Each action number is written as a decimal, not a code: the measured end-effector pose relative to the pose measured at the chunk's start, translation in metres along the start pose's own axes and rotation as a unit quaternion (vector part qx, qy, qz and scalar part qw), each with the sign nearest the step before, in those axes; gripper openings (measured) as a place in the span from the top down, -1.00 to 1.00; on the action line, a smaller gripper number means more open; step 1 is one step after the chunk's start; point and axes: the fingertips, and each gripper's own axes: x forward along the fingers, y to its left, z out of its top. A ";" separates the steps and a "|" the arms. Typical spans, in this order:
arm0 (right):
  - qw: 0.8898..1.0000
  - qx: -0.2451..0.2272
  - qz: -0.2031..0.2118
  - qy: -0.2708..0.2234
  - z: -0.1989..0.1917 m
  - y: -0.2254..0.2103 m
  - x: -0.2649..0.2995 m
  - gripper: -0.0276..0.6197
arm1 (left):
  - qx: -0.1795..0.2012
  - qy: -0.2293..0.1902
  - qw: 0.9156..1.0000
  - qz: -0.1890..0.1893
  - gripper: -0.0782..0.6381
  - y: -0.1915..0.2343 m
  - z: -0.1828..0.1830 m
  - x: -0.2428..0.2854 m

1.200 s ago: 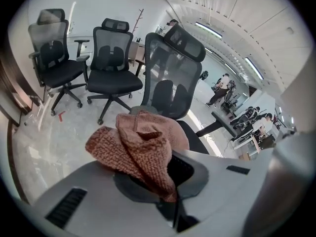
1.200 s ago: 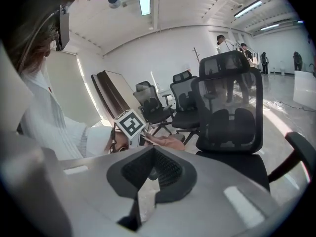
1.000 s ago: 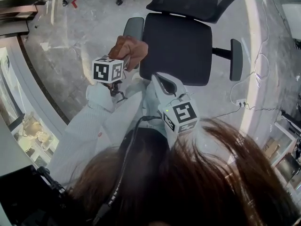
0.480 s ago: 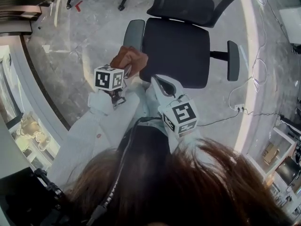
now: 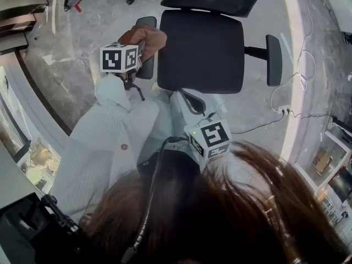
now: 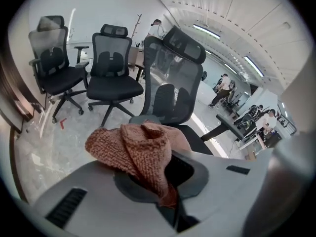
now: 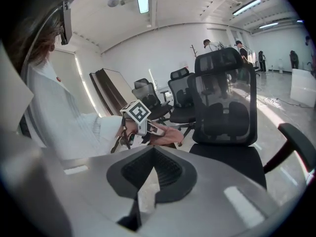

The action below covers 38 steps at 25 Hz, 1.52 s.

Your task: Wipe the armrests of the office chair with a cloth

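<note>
The knitted brown cloth (image 6: 136,149) is bunched over the near-side armrest (image 5: 147,67) of the office chair (image 5: 201,48), covering its middle stretch. Bare pad shows ahead of the cloth and behind it. It looks pressed down onto the pad, though actual contact cannot be confirmed from above.

The left gripper (image 6: 168,179) has the cloth: its jaws are clamped on a fold, and the rest spills forward over the tips. The armrest's long axis runs front to back along the chair, almost straight away from the person. That puts the gripper nearly in line with the pad rather than across it. A wipe from here would likely be a push or pull along that line.

The right gripper (image 7: 154,157) hangs back by the seat's front edge, jaws together with nothing between them.

The far armrest (image 5: 273,59) sits clear across the seat, well apart from the cloth. It is nearer the right gripper, but the cloth is in the left one.
</note>
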 end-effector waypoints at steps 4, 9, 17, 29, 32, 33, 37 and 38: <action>1.000 0.021 -0.016 -0.001 0.002 -0.026 0.005 0.91 | 0.010 0.002 1.000 0.018 0.69 0.018 0.041 0.030; 0.999 0.029 -0.023 -0.009 0.011 -0.049 0.009 0.91 | 0.017 0.012 0.999 0.031 0.69 0.029 0.068 0.052; 0.999 0.021 -0.014 -0.022 0.025 -0.055 0.005 0.91 | 0.016 0.022 0.999 0.026 0.69 0.010 0.034 0.032; 0.998 -0.030 0.016 -0.045 0.044 0.020 -0.027 0.91 | -0.048 -0.006 0.999 -0.012 0.70 -0.038 -0.090 -0.084; 0.998 -0.035 0.019 -0.040 0.040 0.020 -0.024 0.91 | -0.077 -0.015 0.997 -0.020 0.70 -0.044 -0.103 -0.082; 0.998 -0.038 0.019 -0.039 0.039 0.023 -0.023 0.91 | -0.079 -0.015 0.997 -0.021 0.70 -0.044 -0.106 -0.082; 0.998 -0.050 0.021 -0.043 0.046 0.032 -0.021 0.91 | -0.064 -0.005 0.998 -0.021 0.69 -0.046 -0.109 -0.082; 0.997 -0.052 0.021 -0.044 0.047 0.033 -0.021 0.91 | -0.057 -0.003 0.998 -0.022 0.70 -0.047 -0.108 -0.082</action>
